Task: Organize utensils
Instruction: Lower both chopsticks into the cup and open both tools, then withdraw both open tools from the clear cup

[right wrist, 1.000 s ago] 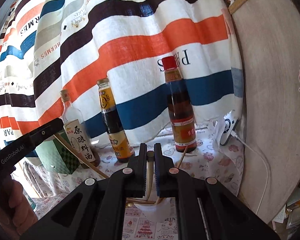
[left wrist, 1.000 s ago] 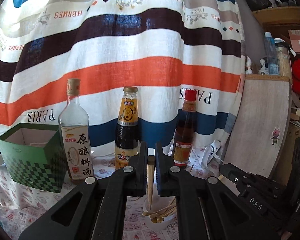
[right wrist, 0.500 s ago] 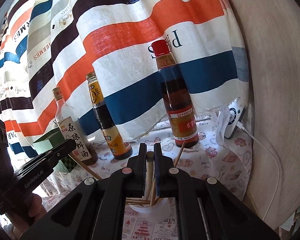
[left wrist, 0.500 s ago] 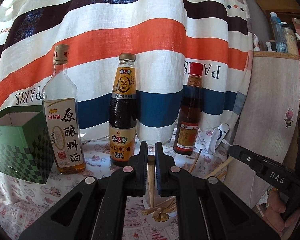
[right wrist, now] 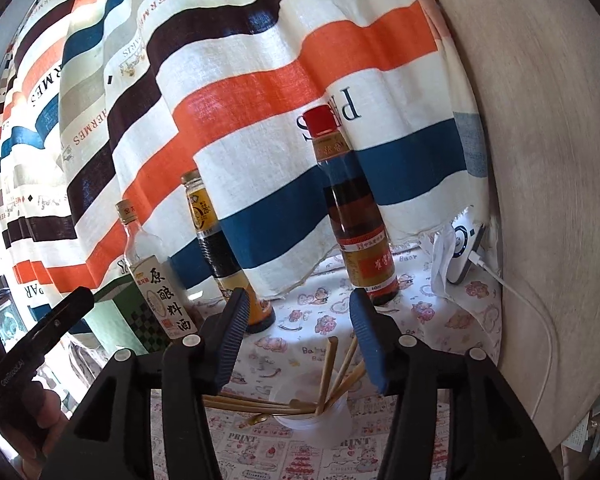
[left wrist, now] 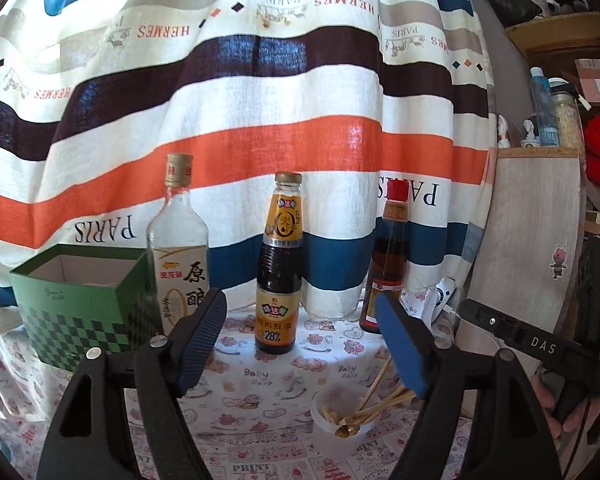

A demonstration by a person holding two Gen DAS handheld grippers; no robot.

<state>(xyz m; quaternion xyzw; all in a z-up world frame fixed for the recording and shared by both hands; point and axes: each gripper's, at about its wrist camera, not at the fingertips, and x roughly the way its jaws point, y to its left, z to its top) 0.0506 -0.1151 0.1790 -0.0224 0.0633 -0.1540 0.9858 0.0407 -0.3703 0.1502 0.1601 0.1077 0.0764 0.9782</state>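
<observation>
A small white cup [left wrist: 346, 426] stands on the printed tablecloth and holds several wooden chopsticks [left wrist: 380, 398] and gold-tipped utensils. It also shows in the right wrist view [right wrist: 316, 416], with chopsticks [right wrist: 328, 364] leaning out left and upward. My left gripper [left wrist: 300, 340] is open and empty, above and behind the cup. My right gripper [right wrist: 298, 334] is open and empty, just above the cup. The right gripper's body shows at the right of the left wrist view [left wrist: 540, 344].
Three bottles stand in a row before the striped curtain: a clear rice-wine bottle [left wrist: 178, 248], a dark oyster-sauce bottle [left wrist: 280, 276] and a red-capped bottle [left wrist: 388, 264]. A green checkered box [left wrist: 80, 304] stands at left. A wooden board [left wrist: 528, 256] and a white charger [right wrist: 464, 254] are at right.
Both grippers were shut on a chopstick each; now both are open and empty, and the chopsticks rest in the cup. Both have pulled back a little.
</observation>
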